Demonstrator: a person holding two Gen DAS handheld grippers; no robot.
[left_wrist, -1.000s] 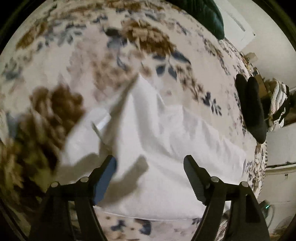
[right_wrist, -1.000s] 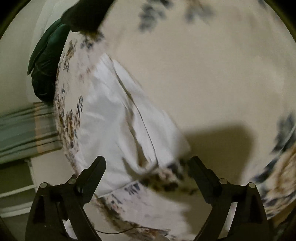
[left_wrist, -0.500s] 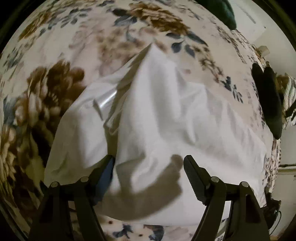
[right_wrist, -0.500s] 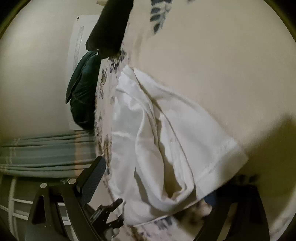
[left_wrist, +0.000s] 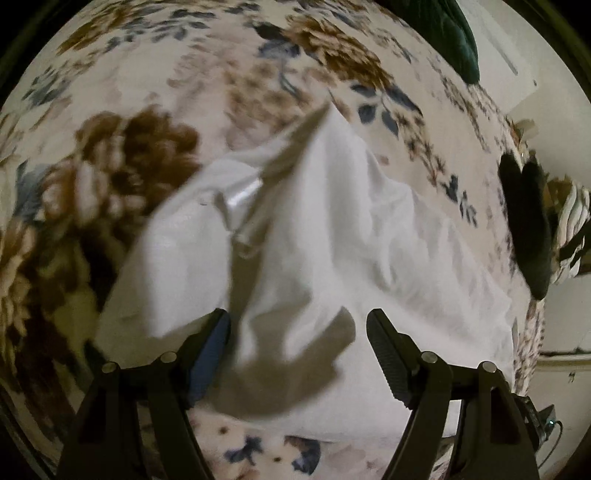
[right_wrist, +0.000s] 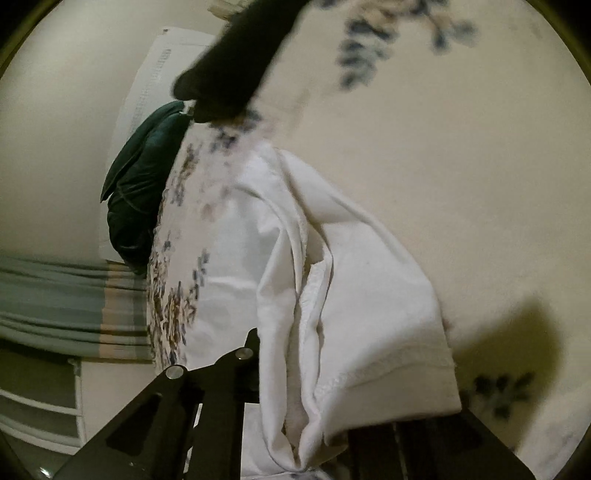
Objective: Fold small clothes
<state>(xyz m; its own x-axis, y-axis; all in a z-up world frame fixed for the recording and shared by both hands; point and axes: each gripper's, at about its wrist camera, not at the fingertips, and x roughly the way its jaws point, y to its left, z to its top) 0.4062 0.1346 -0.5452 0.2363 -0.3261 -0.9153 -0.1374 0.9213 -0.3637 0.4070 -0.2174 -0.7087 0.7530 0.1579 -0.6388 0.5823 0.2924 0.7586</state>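
Note:
A small white garment (left_wrist: 332, 236) lies crumpled on a floral bedspread (left_wrist: 140, 155). In the left wrist view my left gripper (left_wrist: 299, 343) is open just above its near edge, with cloth between and below the fingers, gripping nothing. In the right wrist view the same white garment (right_wrist: 351, 302) is bunched between the fingers of my right gripper (right_wrist: 317, 417), which is shut on its hemmed sleeve edge and lifts it. The right finger is hidden behind the cloth.
A black garment (left_wrist: 524, 225) lies at the bed's right edge, also showing in the right wrist view (right_wrist: 236, 70). A dark green pillow (left_wrist: 447, 33) sits at the far end, and shows in the right view (right_wrist: 144, 192). A striped curtain (right_wrist: 55, 302) hangs beside the bed.
My right gripper closed on the white garment's edge and raised it. My left gripper stayed open and shifted slightly over the cloth.

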